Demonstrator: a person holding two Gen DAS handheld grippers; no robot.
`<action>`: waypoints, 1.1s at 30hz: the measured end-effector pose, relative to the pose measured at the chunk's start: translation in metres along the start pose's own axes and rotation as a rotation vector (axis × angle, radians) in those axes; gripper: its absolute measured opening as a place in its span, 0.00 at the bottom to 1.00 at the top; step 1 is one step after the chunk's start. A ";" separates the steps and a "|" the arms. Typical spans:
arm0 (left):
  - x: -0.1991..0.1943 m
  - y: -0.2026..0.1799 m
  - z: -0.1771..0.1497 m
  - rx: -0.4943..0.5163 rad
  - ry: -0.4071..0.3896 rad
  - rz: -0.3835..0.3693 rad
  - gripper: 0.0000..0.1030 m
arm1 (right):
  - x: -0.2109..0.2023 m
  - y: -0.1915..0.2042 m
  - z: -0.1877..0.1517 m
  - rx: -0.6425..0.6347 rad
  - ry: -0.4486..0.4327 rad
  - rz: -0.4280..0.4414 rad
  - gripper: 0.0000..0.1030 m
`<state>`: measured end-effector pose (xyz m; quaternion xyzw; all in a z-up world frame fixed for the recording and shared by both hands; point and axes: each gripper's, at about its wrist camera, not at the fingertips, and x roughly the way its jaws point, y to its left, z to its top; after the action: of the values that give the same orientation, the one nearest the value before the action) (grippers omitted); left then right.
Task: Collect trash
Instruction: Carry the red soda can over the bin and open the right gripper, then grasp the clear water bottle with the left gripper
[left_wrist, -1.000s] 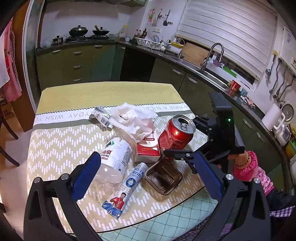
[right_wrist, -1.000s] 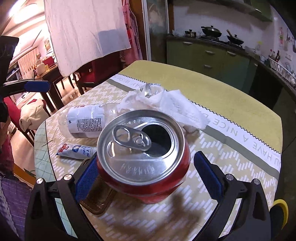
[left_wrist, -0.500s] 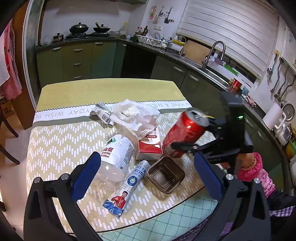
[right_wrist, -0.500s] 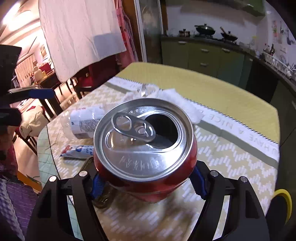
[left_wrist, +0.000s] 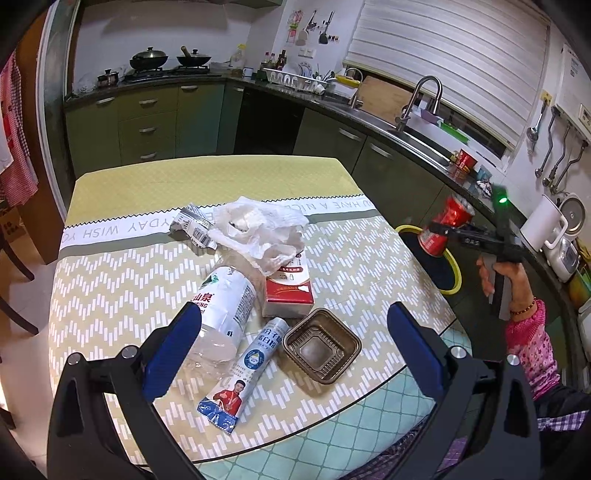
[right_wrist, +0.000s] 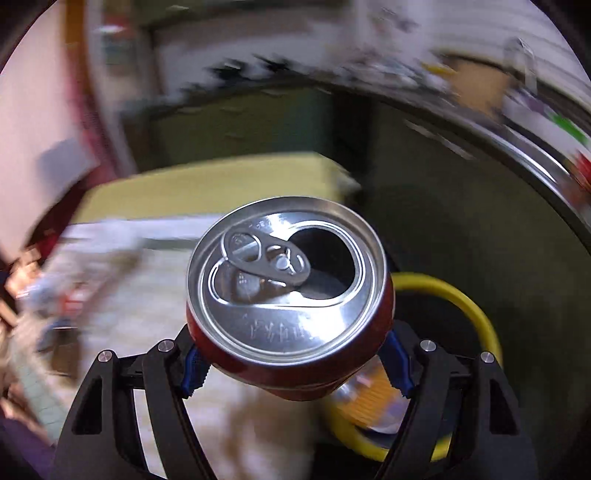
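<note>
My right gripper is shut on an opened red soda can and holds it in the air past the table's right edge, over a yellow-rimmed bin; can and bin also show in the left wrist view. My left gripper is open and empty above the table's near edge. Below it lie a clear water bottle, a printed tube wrapper, a brown plastic tray, a red and white box and crumpled white tissue.
A crushed foil wrapper lies left of the tissue. The table has a patterned yellow cloth. Green kitchen cabinets and a sink counter stand behind and to the right. A dark chair is at the left.
My right gripper closed on the can, lifted it off the table and swung it right, over the yellow-rimmed bin. The left gripper has stayed open and risen slightly.
</note>
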<state>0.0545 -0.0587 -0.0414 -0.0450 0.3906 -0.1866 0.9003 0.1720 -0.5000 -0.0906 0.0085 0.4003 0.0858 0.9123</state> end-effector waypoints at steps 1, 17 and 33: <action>0.001 -0.001 0.000 0.000 0.001 0.000 0.93 | 0.012 -0.018 -0.004 0.031 0.038 -0.051 0.73; 0.014 0.006 -0.001 0.009 0.047 0.023 0.93 | 0.051 -0.094 -0.038 0.275 0.209 -0.197 0.82; 0.047 0.033 0.007 0.106 0.113 0.087 0.93 | -0.008 -0.018 -0.043 0.197 0.094 -0.076 0.83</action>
<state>0.0984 -0.0464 -0.0765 0.0301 0.4318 -0.1700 0.8853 0.1381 -0.5213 -0.1158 0.0792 0.4493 0.0118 0.8898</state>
